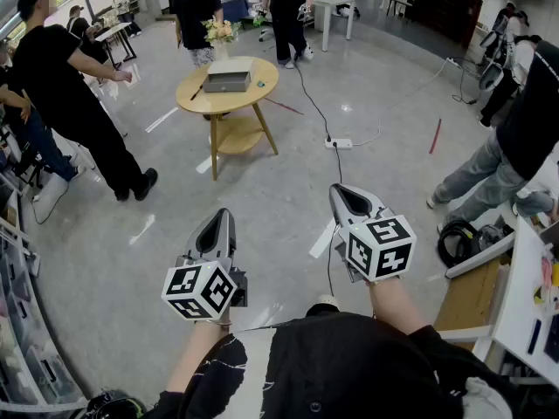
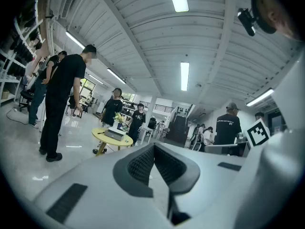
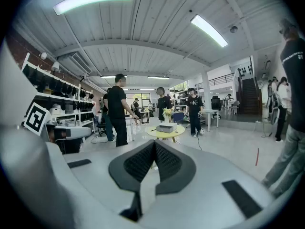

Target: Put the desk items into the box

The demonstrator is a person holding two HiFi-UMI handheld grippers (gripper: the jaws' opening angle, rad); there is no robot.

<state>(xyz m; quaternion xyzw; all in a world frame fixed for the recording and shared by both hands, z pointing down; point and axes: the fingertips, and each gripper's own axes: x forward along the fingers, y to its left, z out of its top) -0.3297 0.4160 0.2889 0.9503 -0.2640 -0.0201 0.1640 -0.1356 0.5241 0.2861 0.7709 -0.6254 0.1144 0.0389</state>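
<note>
Open workshop hall: polished floor (image 1: 376,85), wall shelves (image 3: 57,87) (stocked with gear), power strip (image 1: 339,143), ceiling lights (image 2: 184,75).

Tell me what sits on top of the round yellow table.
A grey box, a dark stick beside it, flowers at the far edge. The box's inside is too small to tell.

Head view looks forward and steeply down over the wearer's arms. The left gripper (image 1: 223,218) and right gripper (image 1: 337,192) are close below, and the yellow table (image 1: 262,84) is well ahead across the floor (image 1: 288,147). Left gripper view sits low behind its own jaws, tilted up at the ceiling (image 2: 157,42), with the table off to the left. Right gripper view is set the same but more level, table nearly dead ahead. All three share the table, the box (image 1: 227,80) and the bystander in black (image 1: 70,85).
</note>
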